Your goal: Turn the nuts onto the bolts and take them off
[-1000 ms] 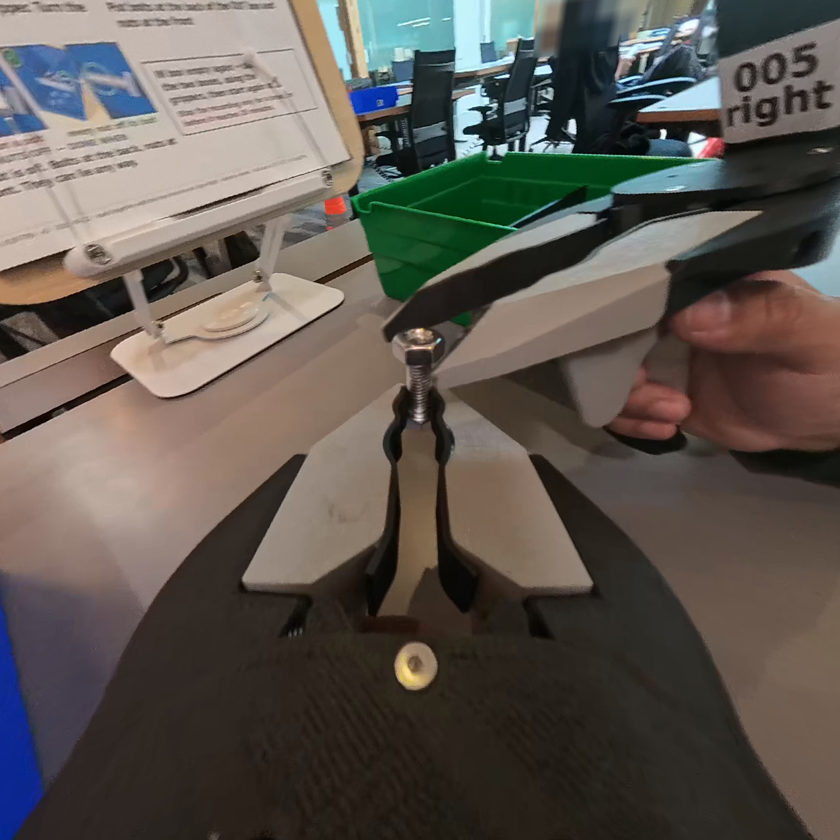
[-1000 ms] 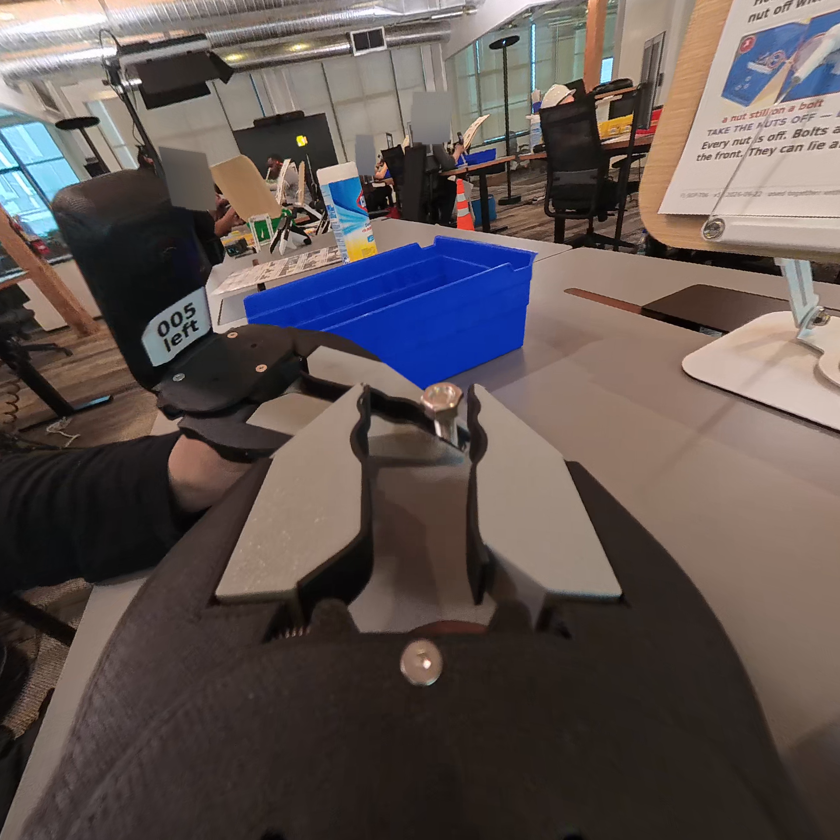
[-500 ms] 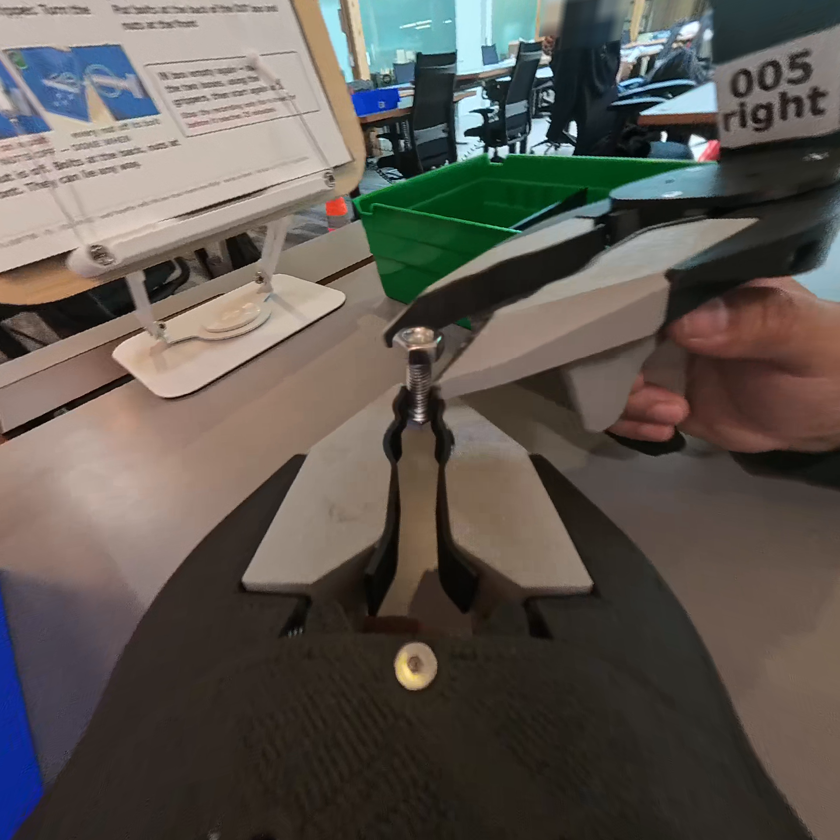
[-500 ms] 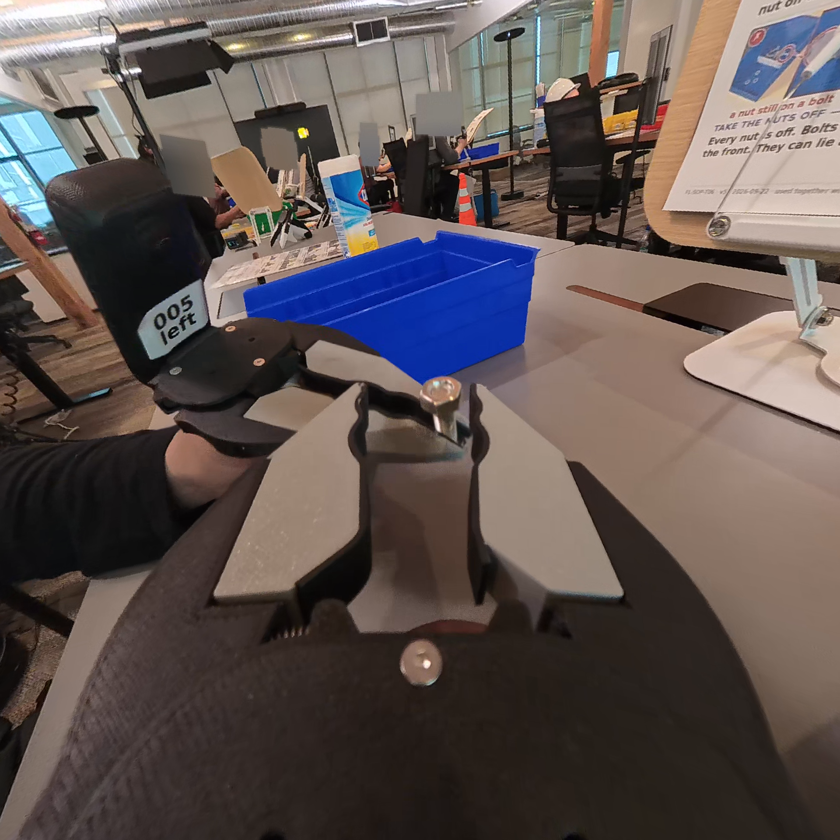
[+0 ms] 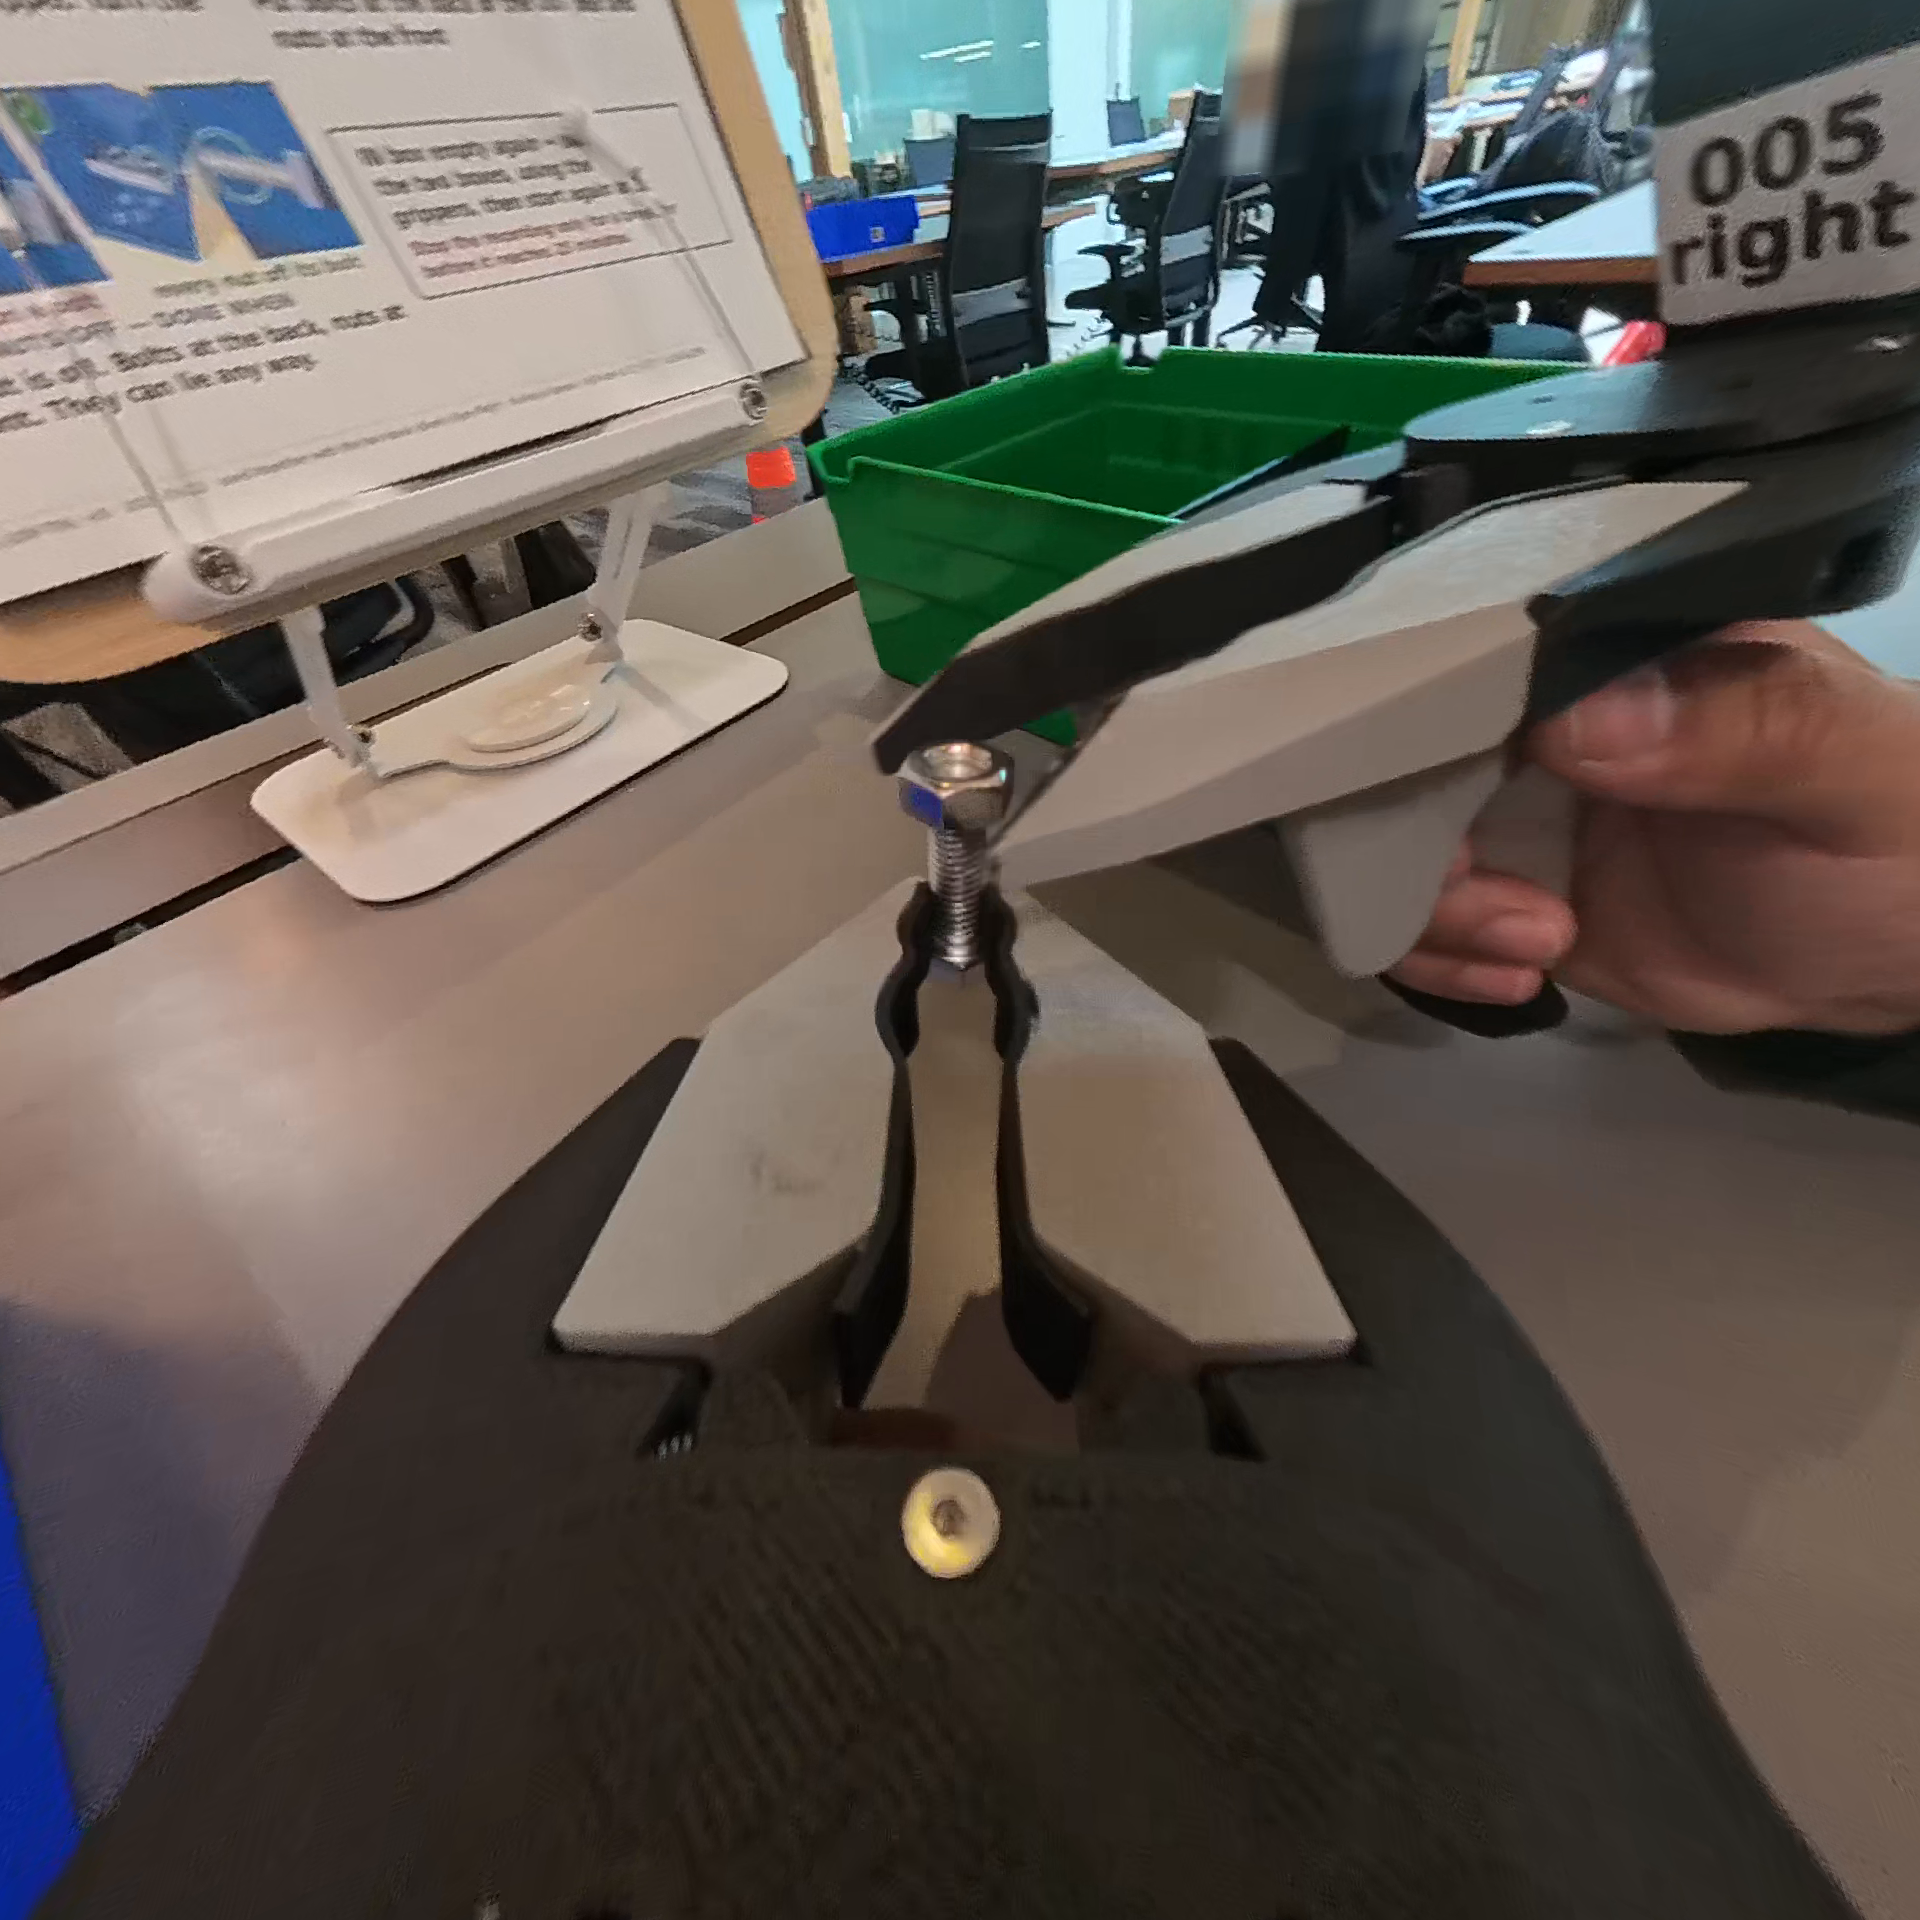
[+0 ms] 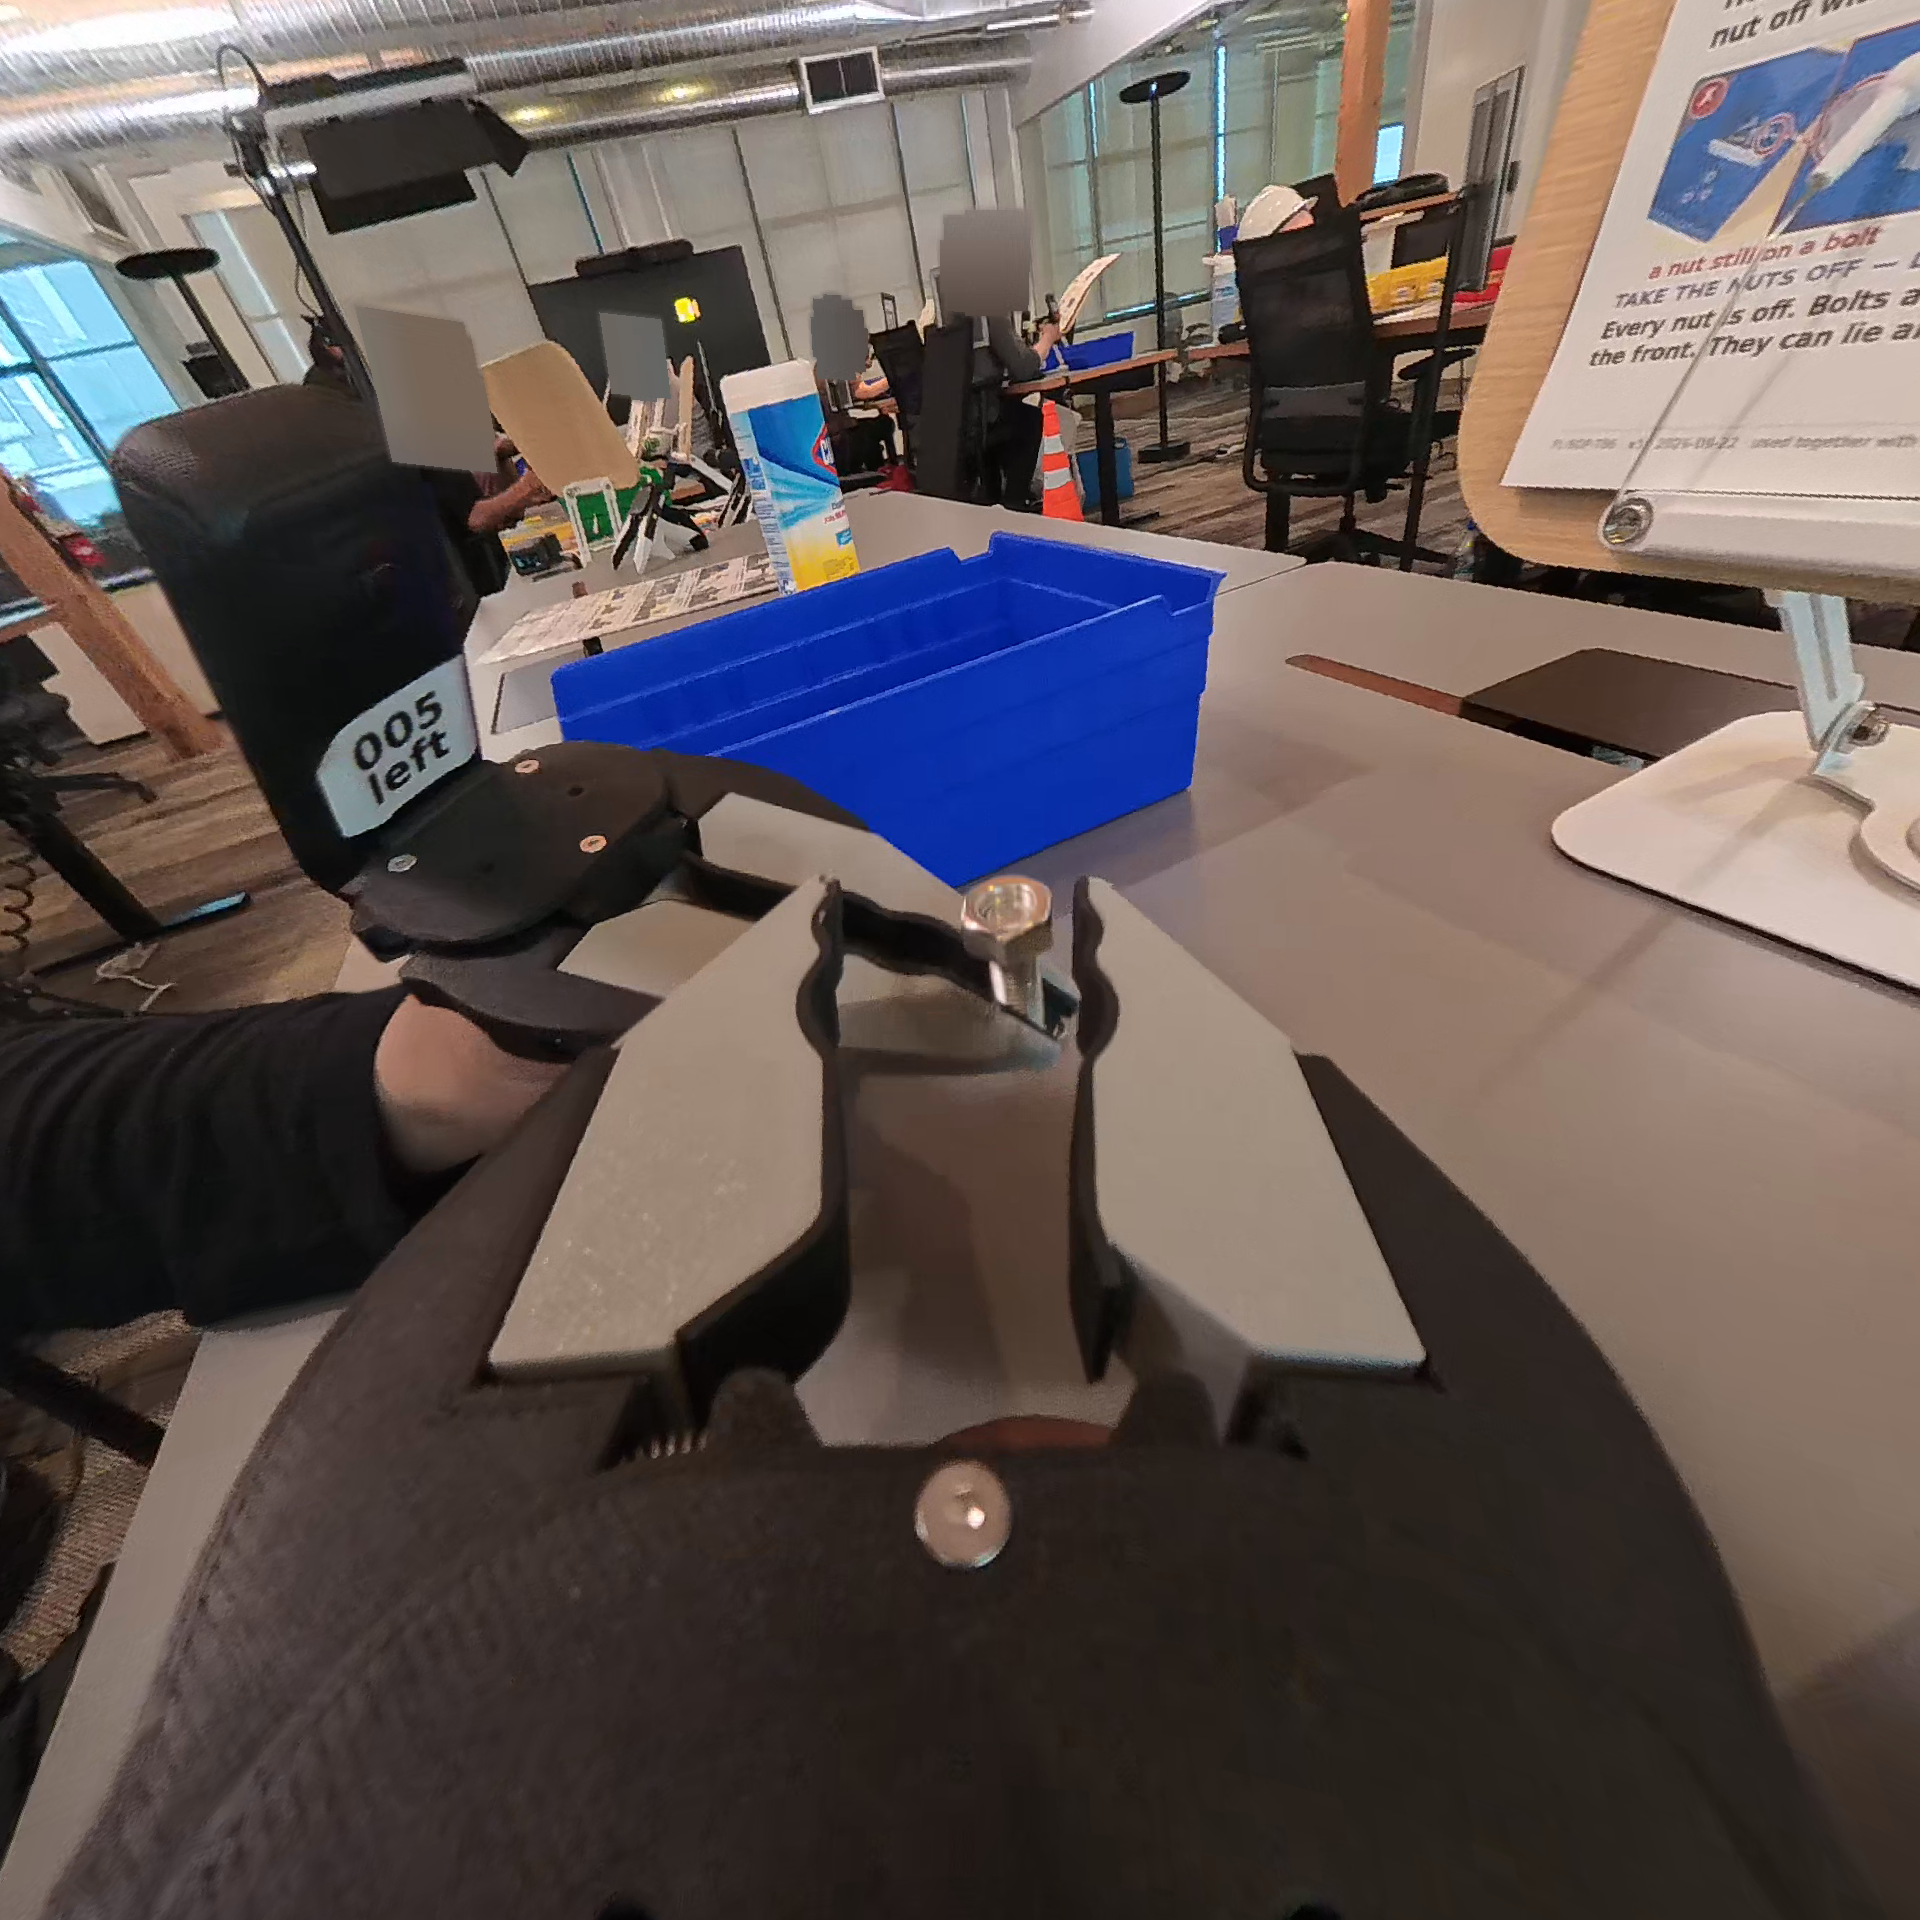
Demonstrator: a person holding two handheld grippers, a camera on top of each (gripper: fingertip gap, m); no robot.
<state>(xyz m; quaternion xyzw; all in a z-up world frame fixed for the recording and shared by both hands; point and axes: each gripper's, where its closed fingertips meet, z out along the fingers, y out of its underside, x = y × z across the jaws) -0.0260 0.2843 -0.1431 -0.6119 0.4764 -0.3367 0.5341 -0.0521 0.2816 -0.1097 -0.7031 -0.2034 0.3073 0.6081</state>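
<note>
Underneath everything runs the grey worktop, filling the middle band of both views. On it, a blue bin sits at centre of the right wrist view, and a green bin sits upper centre-right of the left wrist view, partly hidden by the right tongs. A white stand carrying a printed sheet fills the upper left of the left wrist view, its foot flat on the worktop. Left tongs reach up from the bottom centre of that view, closed on the lower shank of a bolt that stands upright with its threads pointing up. Right tongs, held by a hand at the right edge of the left wrist view, come in from the right; in the right wrist view their jaws stand apart, one on either side of the bolt top, gripping nothing. A nut sits on the upper end of the bolt, just under one right-tong tip, and whether that tip touches it cannot be told.
</note>
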